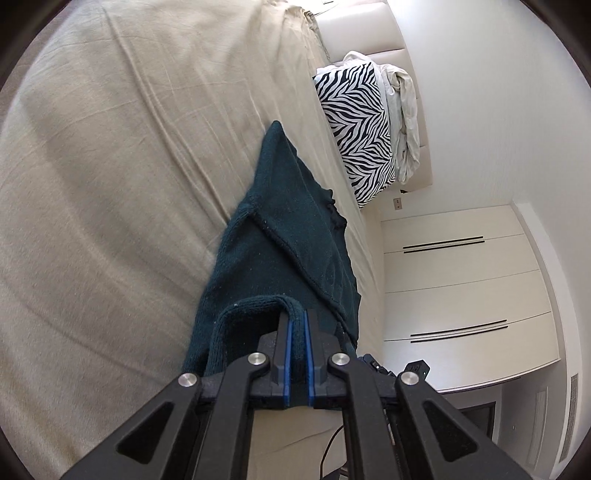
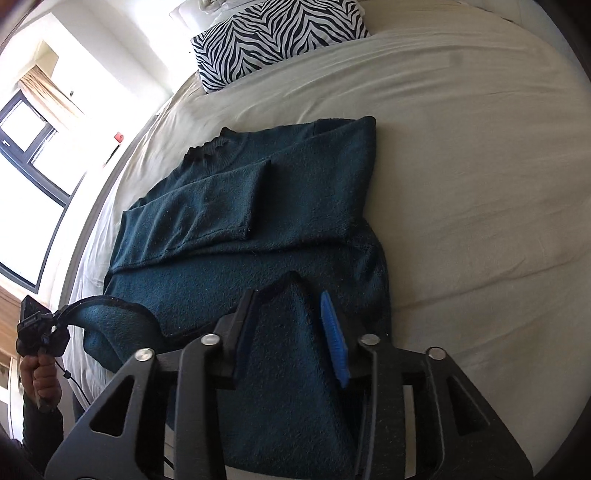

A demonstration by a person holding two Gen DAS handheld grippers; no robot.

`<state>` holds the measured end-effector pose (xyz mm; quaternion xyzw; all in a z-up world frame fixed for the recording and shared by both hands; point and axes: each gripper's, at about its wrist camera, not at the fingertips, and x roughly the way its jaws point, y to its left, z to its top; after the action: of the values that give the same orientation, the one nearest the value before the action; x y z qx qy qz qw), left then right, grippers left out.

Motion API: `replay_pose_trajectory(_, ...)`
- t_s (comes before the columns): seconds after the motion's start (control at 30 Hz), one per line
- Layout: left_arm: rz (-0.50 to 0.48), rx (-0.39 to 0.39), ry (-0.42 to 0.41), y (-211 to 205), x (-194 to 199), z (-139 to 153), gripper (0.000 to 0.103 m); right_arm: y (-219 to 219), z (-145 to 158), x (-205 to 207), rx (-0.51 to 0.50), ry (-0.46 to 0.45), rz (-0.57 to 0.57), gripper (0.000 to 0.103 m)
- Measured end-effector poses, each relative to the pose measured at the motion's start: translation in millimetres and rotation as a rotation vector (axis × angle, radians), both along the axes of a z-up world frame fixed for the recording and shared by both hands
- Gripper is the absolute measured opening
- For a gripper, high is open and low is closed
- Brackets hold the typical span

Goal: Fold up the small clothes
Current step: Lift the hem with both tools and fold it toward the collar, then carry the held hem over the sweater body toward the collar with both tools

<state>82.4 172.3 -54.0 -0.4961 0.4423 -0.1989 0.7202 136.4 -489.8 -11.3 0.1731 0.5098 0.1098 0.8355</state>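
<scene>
A dark teal knitted sweater (image 2: pixel 280 206) lies flat on the beige bed sheet (image 2: pixel 461 184), both sleeves folded across its chest and the collar toward the pillow. My left gripper (image 1: pixel 297 325) is shut on a corner of the bottom hem, lifting a fold of fabric off the bed; in the right wrist view it shows at the far left (image 2: pixel 61 314), held by a hand. My right gripper (image 2: pixel 288 295) stands open over the other hem corner. A raised peak of the knit sits between its jaws, and the blue right pad (image 2: pixel 334 332) is bare.
A zebra-striped pillow (image 2: pixel 273 33) lies at the head of the bed, with crumpled pale bedding (image 1: pixel 402 122) behind it. White wardrobe doors (image 1: pixel 461 288) stand beside the bed. A dark-framed window (image 2: pixel 33 155) is on the other side. The bed sheet (image 1: pixel 129 184) stretches wide beside the sweater.
</scene>
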Motion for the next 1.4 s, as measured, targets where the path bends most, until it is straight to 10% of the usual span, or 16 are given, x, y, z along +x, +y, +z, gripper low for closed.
replay_pose_trajectory(0.27,-0.027,0.026,-0.011,-4,-8,5,0.007,17,-21,16,-0.098,0.082,0.076,0.049)
replay_pose_trajectory(0.53,-0.033,0.029,-0.008,-7,-9,4,0.006,40,-18,8,-0.227,0.064,0.143,0.007)
replay_pose_trajectory(1.07,0.085,-0.053,-0.090,20,21,33,0.003,29,86,-6,-0.352,-0.339,-0.049,0.005)
replay_pose_trajectory(1.3,0.101,0.088,-0.158,15,47,53,0.003,40,91,16,-0.372,-0.362,-0.037,0.005)
replay_pose_trajectory(1.37,0.077,0.242,-0.195,8,46,59,0.024,46,87,12,-0.378,-0.357,-0.016,0.005)
replay_pose_trajectory(1.4,0.051,0.325,-0.214,3,47,58,0.053,47,84,9,-0.377,-0.352,-0.011,0.005)
